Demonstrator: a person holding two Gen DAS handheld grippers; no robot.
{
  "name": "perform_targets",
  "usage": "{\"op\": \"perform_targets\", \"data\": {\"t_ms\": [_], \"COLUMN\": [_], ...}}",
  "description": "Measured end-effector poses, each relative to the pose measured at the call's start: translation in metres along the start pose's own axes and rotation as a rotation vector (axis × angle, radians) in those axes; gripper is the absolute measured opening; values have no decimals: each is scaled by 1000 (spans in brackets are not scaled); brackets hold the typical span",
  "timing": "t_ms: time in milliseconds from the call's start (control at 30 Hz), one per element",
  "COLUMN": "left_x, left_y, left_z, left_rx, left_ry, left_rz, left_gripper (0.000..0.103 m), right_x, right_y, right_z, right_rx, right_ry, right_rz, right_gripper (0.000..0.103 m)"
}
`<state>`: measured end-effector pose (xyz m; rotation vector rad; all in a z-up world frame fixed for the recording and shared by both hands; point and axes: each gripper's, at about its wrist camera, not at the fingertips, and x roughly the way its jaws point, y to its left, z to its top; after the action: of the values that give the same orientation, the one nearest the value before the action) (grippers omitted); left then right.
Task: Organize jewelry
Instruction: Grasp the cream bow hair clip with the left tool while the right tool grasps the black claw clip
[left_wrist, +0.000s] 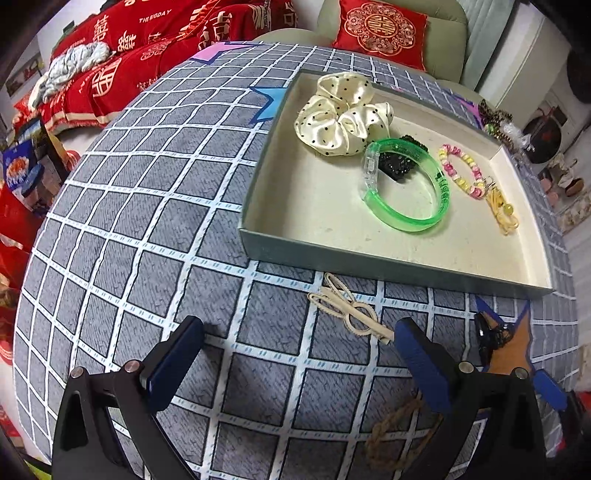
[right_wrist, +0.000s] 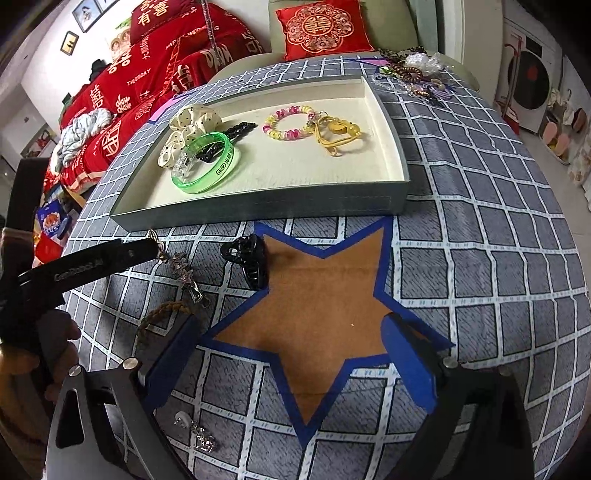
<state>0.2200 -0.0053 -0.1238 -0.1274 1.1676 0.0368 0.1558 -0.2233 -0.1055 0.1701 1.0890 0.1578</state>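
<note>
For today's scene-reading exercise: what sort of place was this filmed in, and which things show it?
Most likely a home living area: a sofa draped in a red blanket, a red embroidered cushion, and a washing machine stand around the cloth-covered table.

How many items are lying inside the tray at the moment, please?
5: a polka-dot scrunchie at the left, a green bangle overlapping a black clip, a pink-yellow bead bracelet, and a yellow hair tie on the right. Smaller pieces may be hidden.

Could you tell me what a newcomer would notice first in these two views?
Probably the bright green bangle in the shallow tray, beside a cream polka-dot scrunchie and a pink-and-yellow bead bracelet. Next, the big orange star printed on the checked cloth in front of the tray, with a black claw clip at its edge.
</note>
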Motion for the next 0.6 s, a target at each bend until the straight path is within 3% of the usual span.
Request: {"op": "perform_targets", "data": {"t_ms": [133, 267, 600], "left_x": [0, -3, 3], "left_y": [-4, 0, 9], "left_z": [2, 1, 1], "left_rx": [16, 38, -1], "left_ry": [-17, -39, 3], "left_rz": [32, 71, 66], "left_gripper": [103, 103, 103], "right_x": [6, 16, 29], "right_y": [3, 7, 30], "right_z": [5, 11, 22], "right_rx": [-16, -38, -150], "right_ry": [-3, -7, -48], "right_rz": [-1, -9, -54], "right_gripper": [98, 88, 67]}}
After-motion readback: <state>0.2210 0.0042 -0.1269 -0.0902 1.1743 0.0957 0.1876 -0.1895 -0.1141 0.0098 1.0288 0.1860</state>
